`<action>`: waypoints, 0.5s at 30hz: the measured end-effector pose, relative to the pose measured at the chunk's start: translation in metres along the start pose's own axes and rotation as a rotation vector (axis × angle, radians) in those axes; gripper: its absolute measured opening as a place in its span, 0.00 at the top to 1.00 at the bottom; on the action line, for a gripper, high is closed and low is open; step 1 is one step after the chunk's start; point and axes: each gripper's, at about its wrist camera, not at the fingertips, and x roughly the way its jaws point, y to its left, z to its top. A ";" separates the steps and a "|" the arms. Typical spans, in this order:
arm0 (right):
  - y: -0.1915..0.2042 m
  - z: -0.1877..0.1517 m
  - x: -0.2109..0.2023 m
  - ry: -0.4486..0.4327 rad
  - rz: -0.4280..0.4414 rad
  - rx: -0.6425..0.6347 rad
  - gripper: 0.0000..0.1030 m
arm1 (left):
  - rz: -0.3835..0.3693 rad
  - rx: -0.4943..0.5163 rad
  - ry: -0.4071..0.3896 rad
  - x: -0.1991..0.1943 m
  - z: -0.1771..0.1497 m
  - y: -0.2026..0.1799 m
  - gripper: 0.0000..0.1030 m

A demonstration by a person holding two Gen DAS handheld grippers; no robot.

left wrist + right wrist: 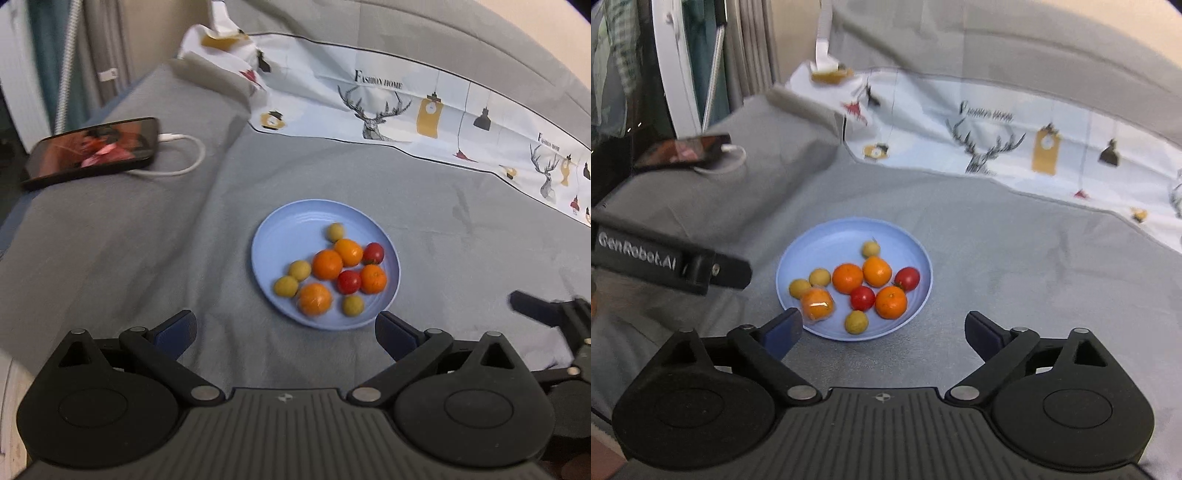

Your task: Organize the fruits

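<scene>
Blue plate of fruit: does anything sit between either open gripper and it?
Nothing visible does. The left gripper and right gripper both stand open over bare grey cloth just short of the blue plate. The phone lies well off to the side.

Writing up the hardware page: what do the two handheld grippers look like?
Both match: matte black plastic, a ribbed centre plate with a small crosshair mark, round discs on each side, linkage arms with silver pivot pins, dark blue pads on the jaws. The left gripper carries white "GenRobot.AI" lettering on its side; right gripper shows none.
</scene>
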 end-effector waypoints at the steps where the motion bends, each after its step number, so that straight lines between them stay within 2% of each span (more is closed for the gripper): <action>1: 0.002 -0.003 -0.008 -0.016 -0.009 -0.001 0.05 | 0.008 -0.002 -0.007 -0.005 -0.005 0.000 0.00; 9: 0.013 -0.024 -0.055 -0.082 -0.058 -0.006 0.03 | 0.056 0.004 -0.031 -0.038 -0.032 -0.006 0.00; 15: 0.016 -0.032 -0.077 -0.118 -0.071 -0.013 0.03 | 0.051 0.017 -0.055 -0.055 -0.042 -0.009 0.00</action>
